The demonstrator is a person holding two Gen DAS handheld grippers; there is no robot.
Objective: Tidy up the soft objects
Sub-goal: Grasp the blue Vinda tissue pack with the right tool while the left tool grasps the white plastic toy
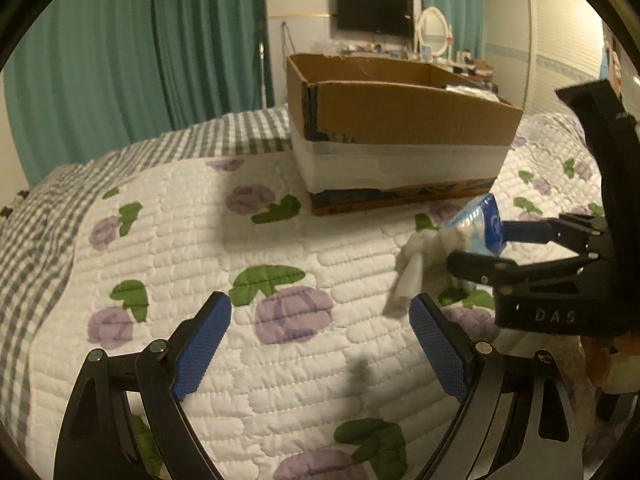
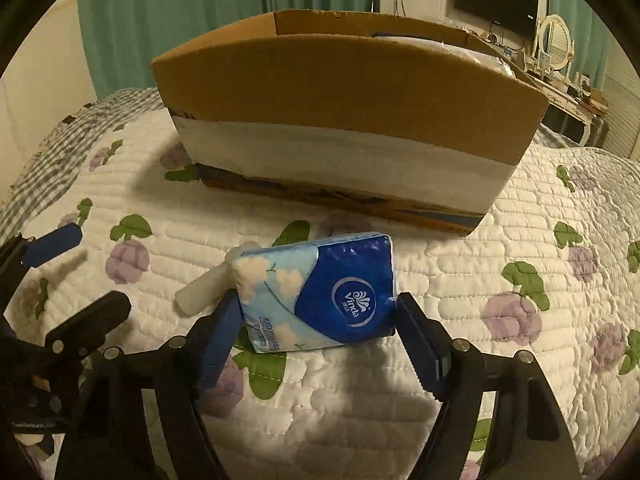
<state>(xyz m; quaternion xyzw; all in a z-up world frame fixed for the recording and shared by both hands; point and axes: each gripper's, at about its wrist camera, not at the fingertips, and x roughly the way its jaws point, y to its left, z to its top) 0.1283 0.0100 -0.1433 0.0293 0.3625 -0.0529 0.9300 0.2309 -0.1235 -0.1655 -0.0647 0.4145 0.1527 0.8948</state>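
Note:
A blue Vinda tissue pack (image 2: 316, 290) sits between my right gripper's fingers (image 2: 316, 320), which are shut on its two sides and hold it just above the quilt. The same pack shows in the left wrist view (image 1: 478, 224), held by the right gripper (image 1: 496, 240). A white soft object (image 2: 208, 282) lies on the quilt just left of the pack; it also shows in the left wrist view (image 1: 416, 264). My left gripper (image 1: 320, 316) is open and empty above the quilt. An open cardboard box (image 2: 348, 120) stands behind the pack.
The box (image 1: 396, 128) rests on a bed with a white quilt with purple flowers (image 1: 240, 248). Green curtains (image 1: 132, 40) hang behind. A dresser with mirror (image 1: 434, 30) and a wall TV (image 1: 374, 10) stand at the back.

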